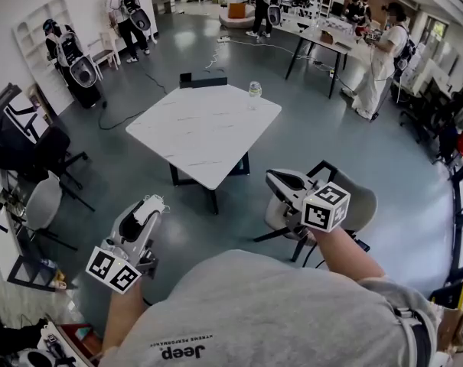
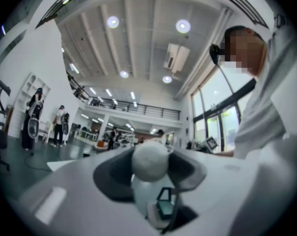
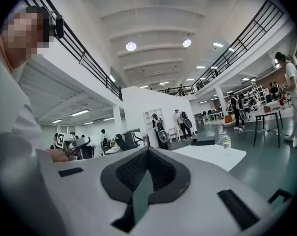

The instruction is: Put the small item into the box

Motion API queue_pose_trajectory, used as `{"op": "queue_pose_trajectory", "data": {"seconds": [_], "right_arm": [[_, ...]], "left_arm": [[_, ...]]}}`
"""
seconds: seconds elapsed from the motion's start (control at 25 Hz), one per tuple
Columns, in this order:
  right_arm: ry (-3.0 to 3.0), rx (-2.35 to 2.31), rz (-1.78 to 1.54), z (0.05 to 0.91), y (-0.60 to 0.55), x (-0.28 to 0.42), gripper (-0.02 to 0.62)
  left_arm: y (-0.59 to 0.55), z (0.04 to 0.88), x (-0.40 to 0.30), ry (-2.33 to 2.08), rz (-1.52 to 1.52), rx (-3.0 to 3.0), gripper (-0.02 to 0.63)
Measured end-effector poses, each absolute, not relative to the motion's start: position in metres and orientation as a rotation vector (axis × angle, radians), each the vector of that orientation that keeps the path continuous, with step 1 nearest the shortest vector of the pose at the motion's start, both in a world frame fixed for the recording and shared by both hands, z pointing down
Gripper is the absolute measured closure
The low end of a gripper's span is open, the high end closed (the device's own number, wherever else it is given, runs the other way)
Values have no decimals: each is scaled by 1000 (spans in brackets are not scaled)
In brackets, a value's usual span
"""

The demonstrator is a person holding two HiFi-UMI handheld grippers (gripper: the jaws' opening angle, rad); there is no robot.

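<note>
The person stands well apart from the white table point(image 1: 204, 132). The left gripper point(image 1: 148, 205) pinches the small item point(image 2: 149, 160), a whitish round lump, between its jaws. The right gripper point(image 1: 277, 179) carries nothing, and its jaws are pressed together. A dark low thing point(image 1: 197, 80) lies at the far edge of the table, near a water bottle point(image 1: 255, 90); I think it is the box. So the carrying step is in hand. Next, the person must come to the table and bring the item over that box before releasing it.

table point(image 1: 204, 128): white, faint grey veins | small item point(image 2: 149, 162): white | floor point(image 1: 353, 151): dark grey | shirt point(image 1: 277, 312): grey
</note>
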State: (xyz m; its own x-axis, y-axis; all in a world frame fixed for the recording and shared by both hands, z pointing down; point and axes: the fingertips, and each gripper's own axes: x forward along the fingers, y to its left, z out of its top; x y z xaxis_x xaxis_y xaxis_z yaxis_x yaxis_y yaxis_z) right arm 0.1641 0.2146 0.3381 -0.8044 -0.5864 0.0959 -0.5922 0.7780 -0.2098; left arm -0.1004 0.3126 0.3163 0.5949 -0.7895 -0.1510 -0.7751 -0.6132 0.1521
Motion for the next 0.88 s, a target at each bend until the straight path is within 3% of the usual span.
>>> {"op": "queue_pose_trajectory", "data": {"seconds": [0.88], "right_arm": [[-3005, 866, 349, 331, 201, 277, 591]], "left_arm": [[294, 307, 44, -1342, -250, 2755, 428]]}}
